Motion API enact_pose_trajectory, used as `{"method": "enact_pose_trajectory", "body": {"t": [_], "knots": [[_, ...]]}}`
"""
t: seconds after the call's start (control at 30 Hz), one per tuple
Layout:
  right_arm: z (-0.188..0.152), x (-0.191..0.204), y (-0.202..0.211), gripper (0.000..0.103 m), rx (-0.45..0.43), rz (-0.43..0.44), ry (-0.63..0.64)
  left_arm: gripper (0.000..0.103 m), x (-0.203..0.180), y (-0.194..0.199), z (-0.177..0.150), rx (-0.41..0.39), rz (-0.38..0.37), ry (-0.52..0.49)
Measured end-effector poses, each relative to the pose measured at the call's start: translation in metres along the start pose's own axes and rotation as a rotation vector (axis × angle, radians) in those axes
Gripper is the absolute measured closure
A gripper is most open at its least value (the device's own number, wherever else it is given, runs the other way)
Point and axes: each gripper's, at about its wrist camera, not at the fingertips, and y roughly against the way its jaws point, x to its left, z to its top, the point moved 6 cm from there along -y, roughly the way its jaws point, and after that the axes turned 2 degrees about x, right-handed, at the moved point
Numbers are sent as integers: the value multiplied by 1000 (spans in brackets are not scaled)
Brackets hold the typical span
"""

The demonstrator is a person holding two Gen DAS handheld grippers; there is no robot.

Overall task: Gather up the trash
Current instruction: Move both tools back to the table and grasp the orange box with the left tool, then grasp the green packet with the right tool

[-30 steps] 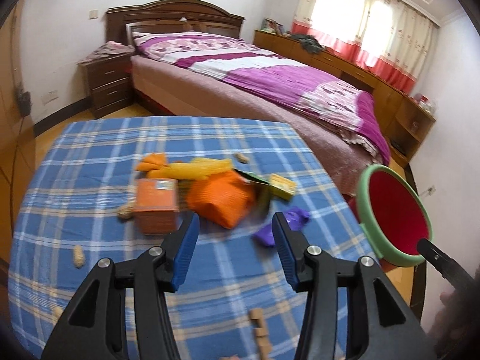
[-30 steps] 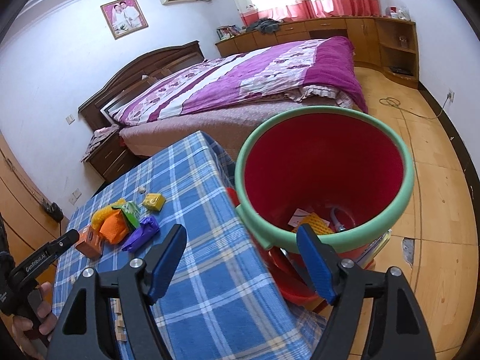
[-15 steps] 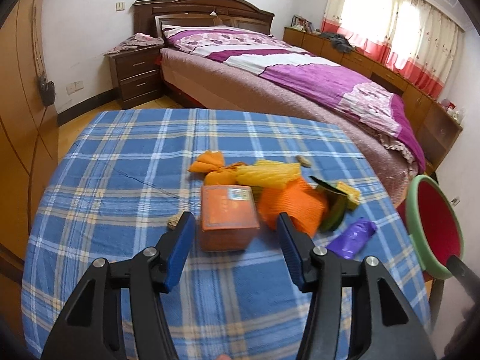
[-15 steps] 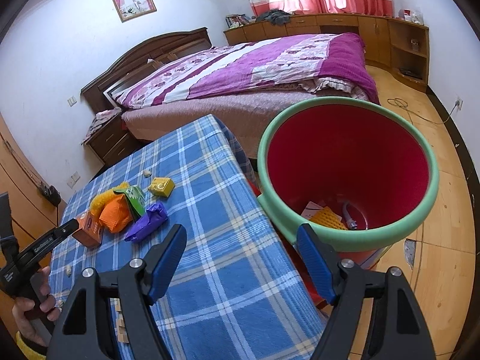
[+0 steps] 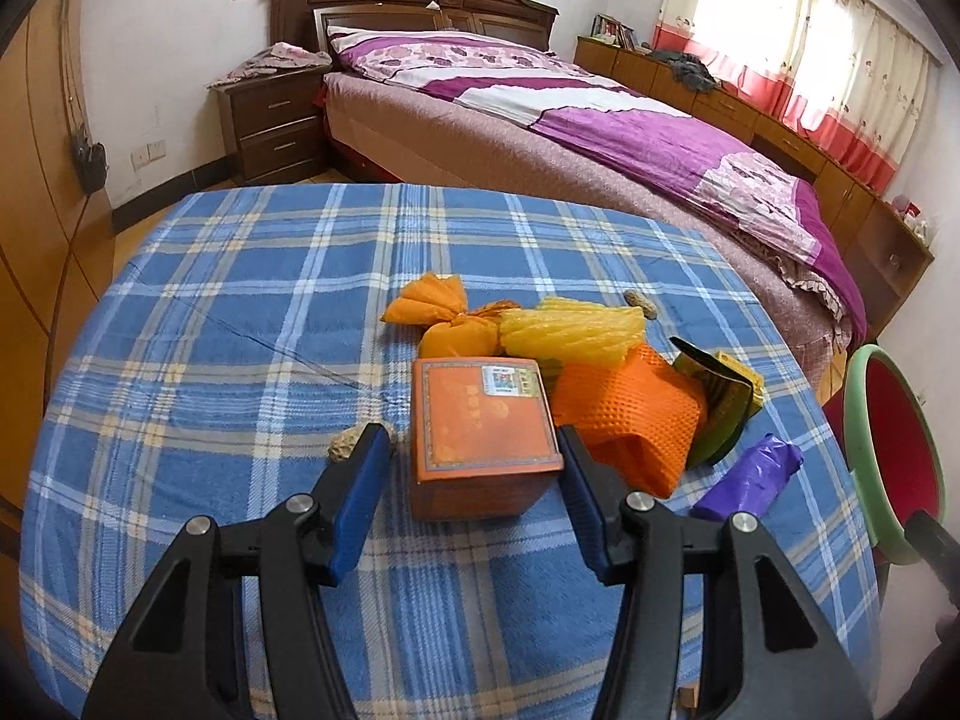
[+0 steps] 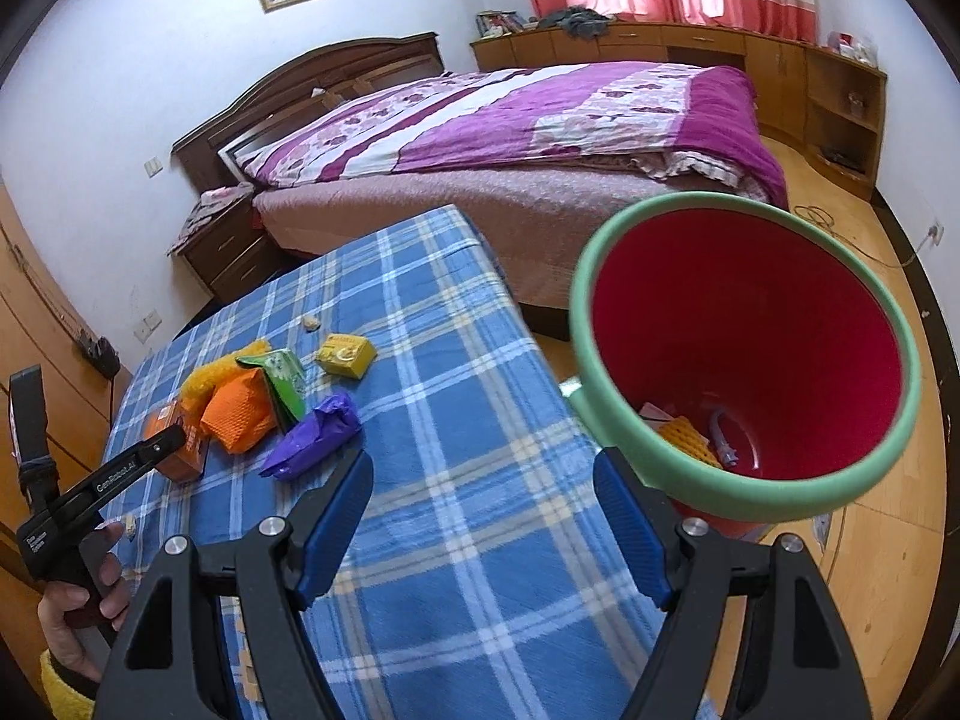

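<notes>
Orange box (image 5: 485, 420) sits between the open left gripper (image 5: 474, 468) fingers

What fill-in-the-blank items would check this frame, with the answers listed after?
1. The left gripper is open around the orange ____.
2. The bin is red inside with a ____ rim.
3. The right gripper holds ____.
4. On the table, the wrapper nearest the bin is ____.

Answers: box; green; nothing; purple
</notes>
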Motion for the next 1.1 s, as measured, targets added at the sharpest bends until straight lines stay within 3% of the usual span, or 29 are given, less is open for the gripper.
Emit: {"method": "enact_pose_trajectory", "body": {"t": [0.13,0.2,0.6,0.83,1.1], "knots": [[3,19,-9,25,13,5,43,48,5,-2,2,-2,-36,30],[5,29,-13,25,16,12,60,55,5,-1,2,-14,-54,26],[21,95,-54,26,50,90,163,56,16,21,8,-69,-96,67],[26,119,-81,54,95,139,182,56,20,18,8,-74,-95,76],[32,125,-103,82,108,125,187,56,19,17,8,-76,-103,77]]}}
